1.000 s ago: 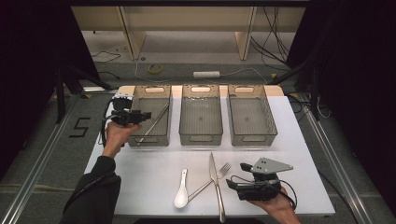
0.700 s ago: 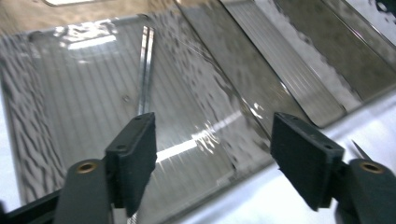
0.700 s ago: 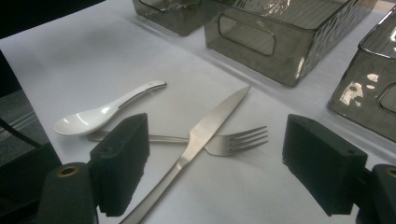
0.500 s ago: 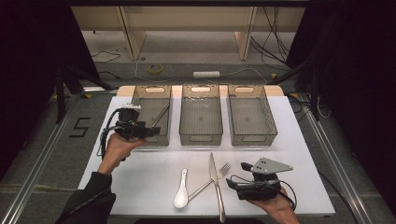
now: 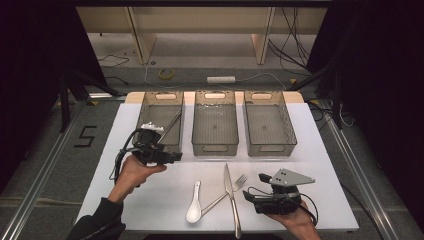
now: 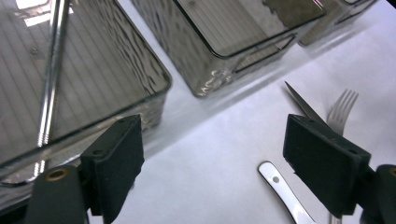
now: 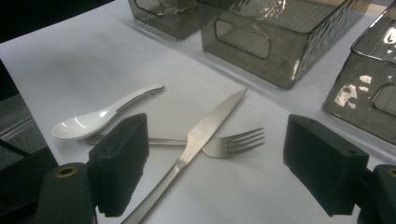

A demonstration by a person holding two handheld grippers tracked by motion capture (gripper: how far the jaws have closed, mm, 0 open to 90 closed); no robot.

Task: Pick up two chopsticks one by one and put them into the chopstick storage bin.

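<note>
A person's left hand holds my left gripper point(image 5: 175, 157) point(image 6: 212, 154) low over the table at the near end of the left bin point(image 5: 145, 107). Its jaws have just been opening and stand open with nothing between them. A long metal utensil point(image 5: 171, 124) point(image 6: 49, 79) leans inside that bin. A white spoon point(image 5: 194, 210) point(image 7: 93, 121), a knife point(image 5: 230, 192) point(image 7: 201, 135) and a fork point(image 5: 240, 181) point(image 7: 233, 142) lie near the front edge, the knife across the fork's handle. My right gripper point(image 5: 252, 189) point(image 7: 215, 158) rests open just right of them, facing them.
Two more smoky clear bins, the middle bin point(image 5: 215, 145) and the right bin point(image 5: 272, 145), stand in a row with the left one at the back of the white table point(image 5: 310, 165). Cables trail from both grippers. Dark floor and metal rails surround the table.
My left gripper has drawn back from over the left bin toward the near side and a little right, and its jaws are wider. The right gripper has not moved.
</note>
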